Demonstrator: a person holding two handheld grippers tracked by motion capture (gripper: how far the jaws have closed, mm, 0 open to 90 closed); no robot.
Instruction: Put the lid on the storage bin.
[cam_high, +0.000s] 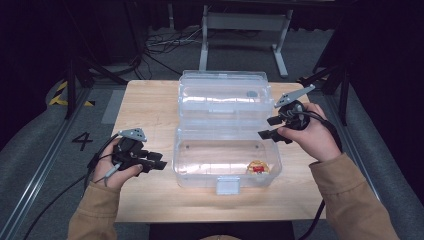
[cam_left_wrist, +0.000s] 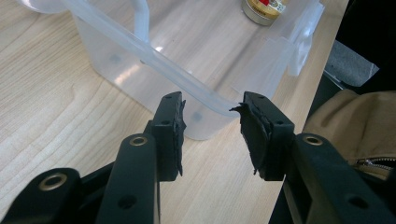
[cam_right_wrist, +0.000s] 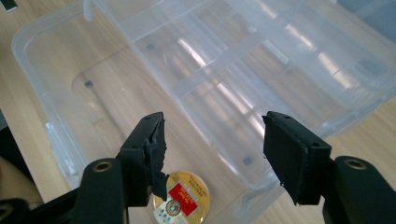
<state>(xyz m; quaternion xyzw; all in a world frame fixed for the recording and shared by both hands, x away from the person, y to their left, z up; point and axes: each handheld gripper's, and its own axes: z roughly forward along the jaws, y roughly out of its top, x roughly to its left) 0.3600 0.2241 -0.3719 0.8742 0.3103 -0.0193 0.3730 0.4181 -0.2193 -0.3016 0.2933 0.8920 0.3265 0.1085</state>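
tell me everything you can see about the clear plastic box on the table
The clear plastic box stands open on the wooden table, its hinged lid laid back flat behind it. It looks like see-through, slightly frosted plastic with a latch tab at the near edge. A small round gold tin with a red label lies inside at the near right corner. Neither hand-held gripper touches it.

Bright overhead light, glare on clear box (cam_high: 225, 105), dark bkgd, slight blur

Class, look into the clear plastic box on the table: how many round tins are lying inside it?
1. A single small round gold tin with a red label lies on the floor of the open clear plastic box, in its near right corner. Nothing else is inside.
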